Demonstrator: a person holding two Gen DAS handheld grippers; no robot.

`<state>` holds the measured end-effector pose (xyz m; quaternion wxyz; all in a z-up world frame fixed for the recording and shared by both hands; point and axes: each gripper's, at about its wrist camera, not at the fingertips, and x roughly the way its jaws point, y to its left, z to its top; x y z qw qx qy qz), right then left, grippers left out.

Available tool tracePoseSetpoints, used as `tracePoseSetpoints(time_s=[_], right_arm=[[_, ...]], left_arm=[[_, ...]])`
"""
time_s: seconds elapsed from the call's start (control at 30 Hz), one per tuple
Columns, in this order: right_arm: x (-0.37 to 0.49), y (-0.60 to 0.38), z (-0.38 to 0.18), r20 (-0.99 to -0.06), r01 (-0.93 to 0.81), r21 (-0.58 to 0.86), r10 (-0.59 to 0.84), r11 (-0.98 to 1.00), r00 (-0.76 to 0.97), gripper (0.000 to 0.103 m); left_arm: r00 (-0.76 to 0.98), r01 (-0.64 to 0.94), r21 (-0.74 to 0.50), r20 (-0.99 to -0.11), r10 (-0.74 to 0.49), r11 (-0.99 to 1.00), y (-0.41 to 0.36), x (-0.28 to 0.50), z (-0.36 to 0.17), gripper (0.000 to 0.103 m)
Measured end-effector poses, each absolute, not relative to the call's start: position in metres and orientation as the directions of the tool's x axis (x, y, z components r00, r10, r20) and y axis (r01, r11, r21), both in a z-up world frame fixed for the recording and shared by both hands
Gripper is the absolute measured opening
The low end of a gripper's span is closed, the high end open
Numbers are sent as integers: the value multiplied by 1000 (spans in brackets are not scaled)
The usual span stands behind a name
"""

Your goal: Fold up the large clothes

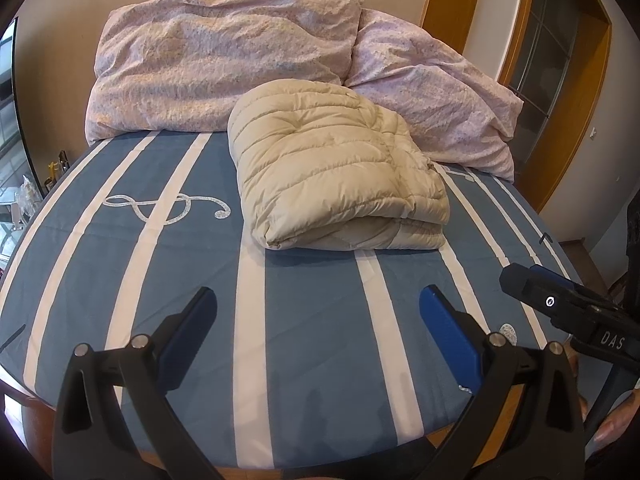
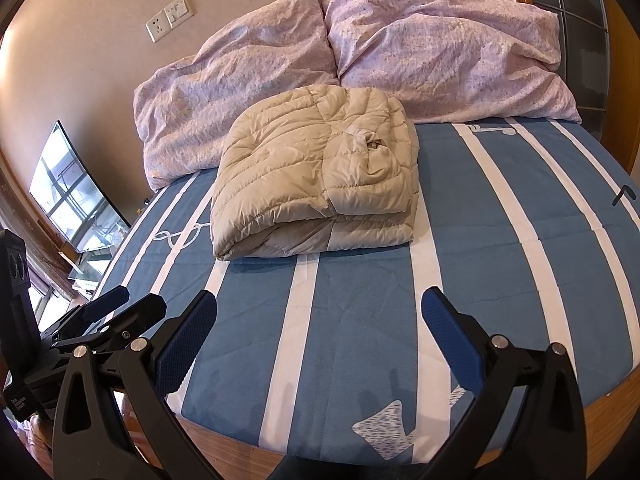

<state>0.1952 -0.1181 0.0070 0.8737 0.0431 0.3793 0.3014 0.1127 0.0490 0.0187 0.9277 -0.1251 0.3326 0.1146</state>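
Since the beige puffer jacket (image 1: 336,168) already lies as a compact, squared bundle on the striped bed (image 1: 312,340), just before the pink pillows (image 1: 224,64), the folding looks finished. The left gripper (image 1: 318,312) and right gripper (image 2: 320,312) hang well short of it, spread wide, grasping nothing.

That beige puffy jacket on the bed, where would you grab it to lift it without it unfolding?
Probably by the near edge of the jacket, where the folded layers stack. Come in low from the foot of the bed so the fingers pinch all layers together. Both the left gripper and right gripper are open, empty.
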Motion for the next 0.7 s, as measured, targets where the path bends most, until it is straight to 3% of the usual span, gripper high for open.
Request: tracePoseSetpoints(time_s=[0.7], right_arm=[[195, -118, 7, -638, -495, 304, 560, 814, 529, 102]], left_arm=[[750, -297, -162, -650, 125, 941, 49, 115, 15, 101]])
